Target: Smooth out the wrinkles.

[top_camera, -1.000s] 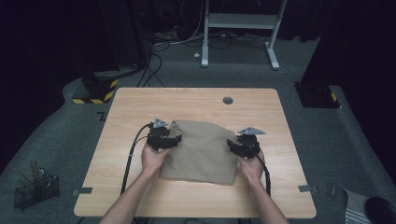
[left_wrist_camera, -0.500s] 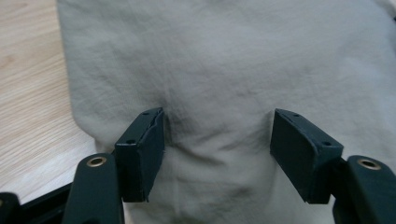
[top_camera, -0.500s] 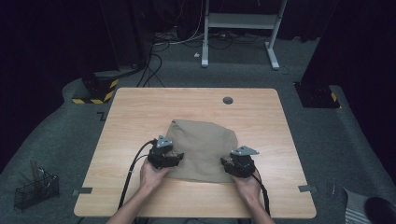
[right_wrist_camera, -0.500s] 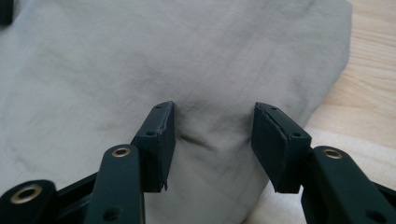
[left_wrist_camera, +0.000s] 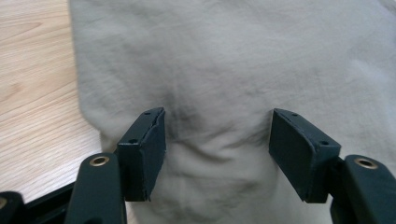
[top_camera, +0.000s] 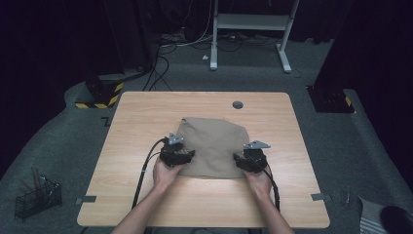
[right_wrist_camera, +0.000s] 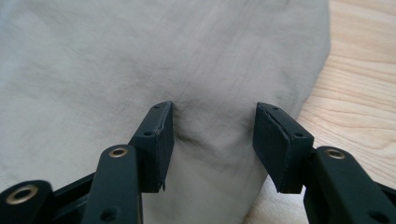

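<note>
A tan folded cloth (top_camera: 214,144) lies in the middle of the wooden table (top_camera: 146,117). My left gripper (top_camera: 178,155) rests on the cloth's near left corner, and my right gripper (top_camera: 249,161) on its near right corner. In the left gripper view the jaws stand apart over the cloth (left_wrist_camera: 233,70), the left gripper (left_wrist_camera: 217,154) open with wrinkled fabric between the pads. The right gripper (right_wrist_camera: 212,144) is open too, above the cloth (right_wrist_camera: 163,56) close to its right edge.
A small dark round grommet (top_camera: 237,104) sits in the table near its far edge. Bare wood (right_wrist_camera: 364,93) lies right of the cloth. On the floor at left stands a wire basket (top_camera: 36,197); a white frame (top_camera: 248,22) stands behind the table.
Both grippers have come back toward the near edge of the cloth. The cloth's shape has changed from a wider piece to a narrower folded one, and it now reaches farther up the table.
</note>
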Demonstrator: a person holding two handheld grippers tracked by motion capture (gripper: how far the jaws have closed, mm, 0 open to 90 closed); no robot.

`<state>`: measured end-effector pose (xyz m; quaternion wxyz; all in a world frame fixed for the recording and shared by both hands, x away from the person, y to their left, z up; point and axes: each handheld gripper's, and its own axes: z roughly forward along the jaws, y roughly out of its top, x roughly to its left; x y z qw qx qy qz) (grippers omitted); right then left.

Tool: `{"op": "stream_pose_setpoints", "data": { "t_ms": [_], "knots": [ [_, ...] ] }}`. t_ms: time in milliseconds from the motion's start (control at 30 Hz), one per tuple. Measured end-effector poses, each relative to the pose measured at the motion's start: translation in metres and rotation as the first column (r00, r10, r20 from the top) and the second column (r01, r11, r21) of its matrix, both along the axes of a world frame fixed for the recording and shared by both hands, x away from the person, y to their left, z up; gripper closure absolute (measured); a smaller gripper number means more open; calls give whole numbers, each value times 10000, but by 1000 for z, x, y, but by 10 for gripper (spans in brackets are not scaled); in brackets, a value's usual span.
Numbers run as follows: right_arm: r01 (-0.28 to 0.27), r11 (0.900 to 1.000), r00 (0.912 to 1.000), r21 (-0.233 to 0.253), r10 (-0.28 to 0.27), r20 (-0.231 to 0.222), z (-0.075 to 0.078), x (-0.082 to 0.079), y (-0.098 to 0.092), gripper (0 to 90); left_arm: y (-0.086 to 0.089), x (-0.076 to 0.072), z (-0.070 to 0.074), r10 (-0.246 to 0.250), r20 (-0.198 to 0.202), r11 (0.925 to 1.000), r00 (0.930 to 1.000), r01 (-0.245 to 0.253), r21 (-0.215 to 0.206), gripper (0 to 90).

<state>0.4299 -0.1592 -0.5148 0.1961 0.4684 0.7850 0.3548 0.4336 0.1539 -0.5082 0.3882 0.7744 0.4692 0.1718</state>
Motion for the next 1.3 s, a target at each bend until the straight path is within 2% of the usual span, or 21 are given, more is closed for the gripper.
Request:
{"op": "stream_pose_setpoints", "data": {
  "t_ms": [133,233,433,633,833,967,1167,1300],
  "knots": [
    [44,9995,9995,307,-53,298,7,-11,-11,476,16,-13,11,109,259,9997,9996,-103,-230,360],
    [151,9986,9992,508,-169,350,10,-20,-21,474,29,-23,18,248,434,9986,9988,-227,-472,359],
    [550,9963,9970,654,-584,506,13,-36,-44,473,54,-41,24,523,487,9977,9974,-501,-457,357],
    [956,9936,9938,596,-987,515,12,-47,-63,472,75,-57,18,994,511,9936,9937,-963,-593,357],
    [1225,9910,9911,539,-1250,452,9,-53,-73,472,90,-66,12,1381,467,9887,9893,-1350,-649,356],
    [1382,9889,9889,538,-1408,478,8,-54,-78,472,96,-69,8,1609,425,9859,9861,-1586,-533,356],
    [1600,9868,9860,262,-1610,430,4,-54,-84,472,105,-70,-2,1956,254,9804,9804,-1948,-294,355],
    [1815,9832,9826,174,-1821,357,1,-53,-90,473,111,-71,-7,2210,220,9753,9750,-2211,-4,355]
  ]
}}
